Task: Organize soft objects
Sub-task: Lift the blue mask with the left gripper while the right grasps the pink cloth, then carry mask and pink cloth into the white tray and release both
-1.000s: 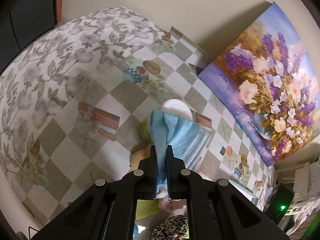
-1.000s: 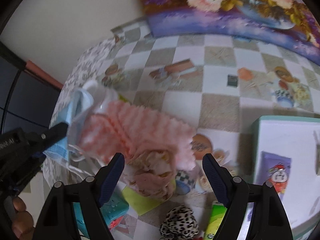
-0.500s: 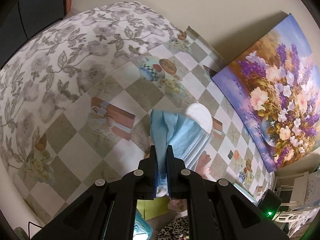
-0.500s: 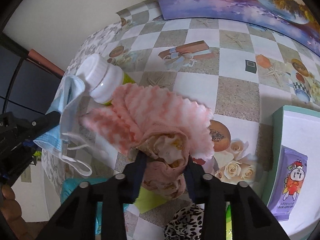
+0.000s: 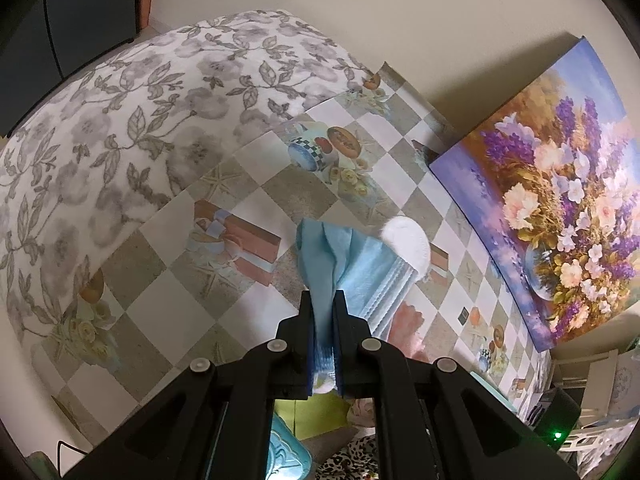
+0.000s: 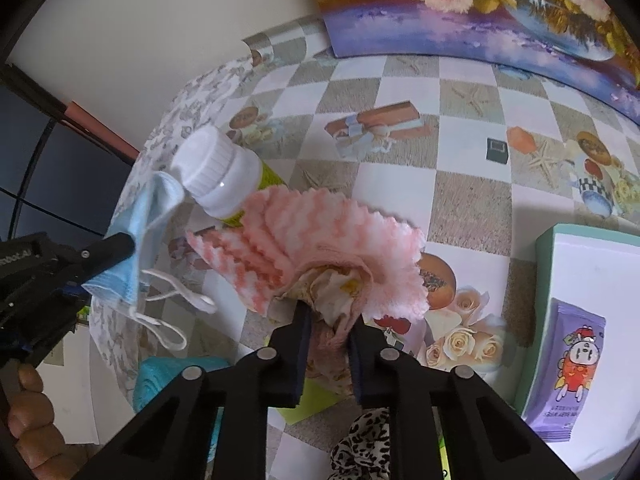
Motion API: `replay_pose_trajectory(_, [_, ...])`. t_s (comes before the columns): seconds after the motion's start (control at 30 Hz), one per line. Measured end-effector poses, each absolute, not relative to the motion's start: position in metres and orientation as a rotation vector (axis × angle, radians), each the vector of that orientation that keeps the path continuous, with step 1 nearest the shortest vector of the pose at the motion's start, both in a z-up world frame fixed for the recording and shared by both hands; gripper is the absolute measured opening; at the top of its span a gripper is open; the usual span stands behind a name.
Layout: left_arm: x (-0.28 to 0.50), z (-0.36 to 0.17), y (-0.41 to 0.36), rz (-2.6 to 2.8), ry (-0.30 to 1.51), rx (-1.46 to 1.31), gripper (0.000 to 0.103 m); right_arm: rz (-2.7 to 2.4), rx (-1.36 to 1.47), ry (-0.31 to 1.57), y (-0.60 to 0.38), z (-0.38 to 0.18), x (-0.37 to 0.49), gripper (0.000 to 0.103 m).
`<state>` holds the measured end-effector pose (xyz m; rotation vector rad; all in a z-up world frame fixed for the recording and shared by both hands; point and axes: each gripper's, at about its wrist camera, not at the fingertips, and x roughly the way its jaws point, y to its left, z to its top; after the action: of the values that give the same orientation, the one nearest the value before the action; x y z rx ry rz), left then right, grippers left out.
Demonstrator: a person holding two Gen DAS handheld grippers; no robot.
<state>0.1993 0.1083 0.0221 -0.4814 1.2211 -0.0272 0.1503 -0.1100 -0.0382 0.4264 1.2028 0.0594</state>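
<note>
Two grippers are working here, each holding one soft item. The left gripper (image 5: 323,300) is pinching one blue face mask (image 5: 344,264) between closed fingers, its two white ear loops (image 6: 172,312) dangling. The right gripper (image 6: 329,322) is clamping one pink cloth bundle (image 6: 336,248), having closed on it since a second ago, when its fingers were spread wide. One white-capped bottle (image 6: 216,172) is standing just behind the cloth. Both items are hanging above the checkered tablecloth (image 6: 472,200), fanning out ahead of the fingertips.
</note>
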Motion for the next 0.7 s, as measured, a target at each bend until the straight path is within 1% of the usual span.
replay_pose_trajectory(0.23, [0.193, 0.029, 0.104, -0.049, 1.212, -0.481, 0.007, 0.059, 0.441, 1.160, -0.114, -0.021, 0.143, 0.011])
replay_pose_trajectory(0.7, [0.166, 0.067, 0.086, -0.097, 1.126, -0.441, 0.007, -0.012, 0.457, 0.987, -0.141, 0.051, 0.107, 0.011])
